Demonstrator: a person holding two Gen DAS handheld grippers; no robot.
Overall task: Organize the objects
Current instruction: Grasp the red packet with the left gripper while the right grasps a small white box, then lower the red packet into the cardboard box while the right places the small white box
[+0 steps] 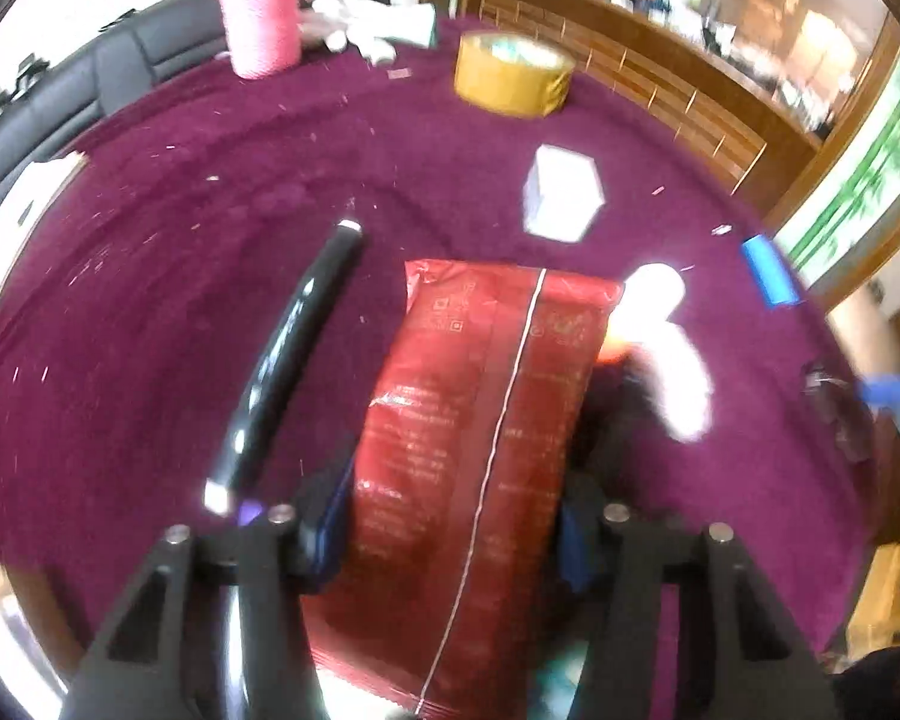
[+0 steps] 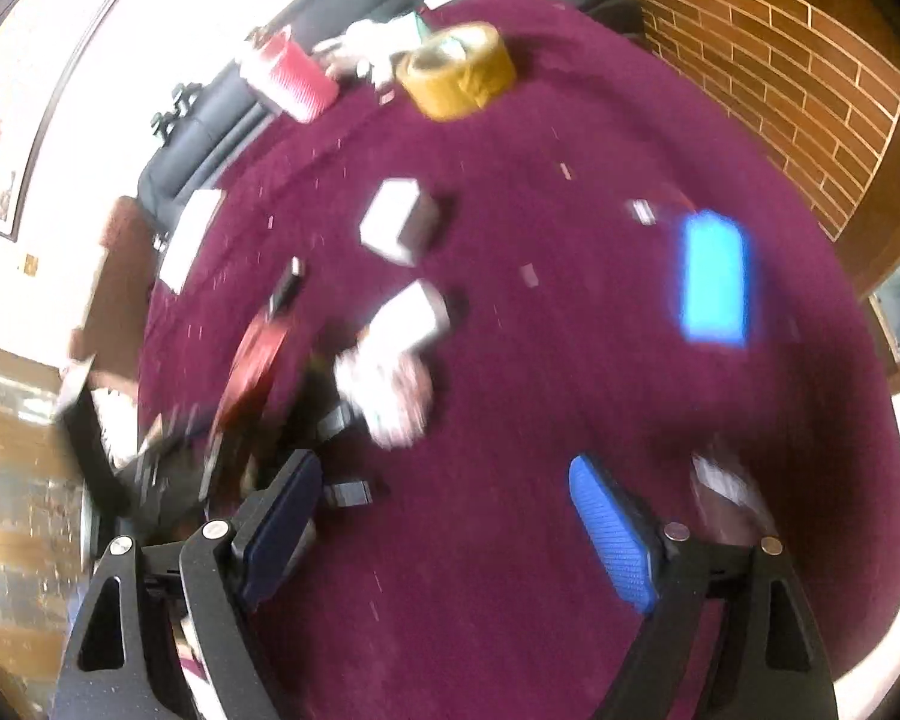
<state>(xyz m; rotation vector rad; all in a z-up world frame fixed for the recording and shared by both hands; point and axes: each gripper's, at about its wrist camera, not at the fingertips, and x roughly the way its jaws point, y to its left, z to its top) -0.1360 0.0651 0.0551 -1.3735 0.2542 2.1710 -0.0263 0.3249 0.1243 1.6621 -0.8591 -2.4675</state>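
A red foil packet (image 1: 480,420) lies lengthwise on the maroon cloth (image 1: 180,300), between the fingers of my left gripper (image 1: 456,534). Both blue pads (image 1: 330,516) sit against its long sides, so the gripper is shut on it. A black pen-like stick (image 1: 294,354) lies just left of the packet. The right wrist view shows the packet (image 2: 255,366) blurred at the left. My right gripper (image 2: 450,528) hangs open over bare cloth (image 2: 510,630), nothing between its blue pads (image 2: 615,534).
At the far side stand a brown tape roll (image 1: 513,75) and a pink ribbed cup (image 1: 261,12). A white box (image 1: 561,192), a blue cylinder (image 1: 771,270) and a blurred white object (image 1: 672,348) lie nearby. A white card (image 1: 18,222) sits at the left edge.
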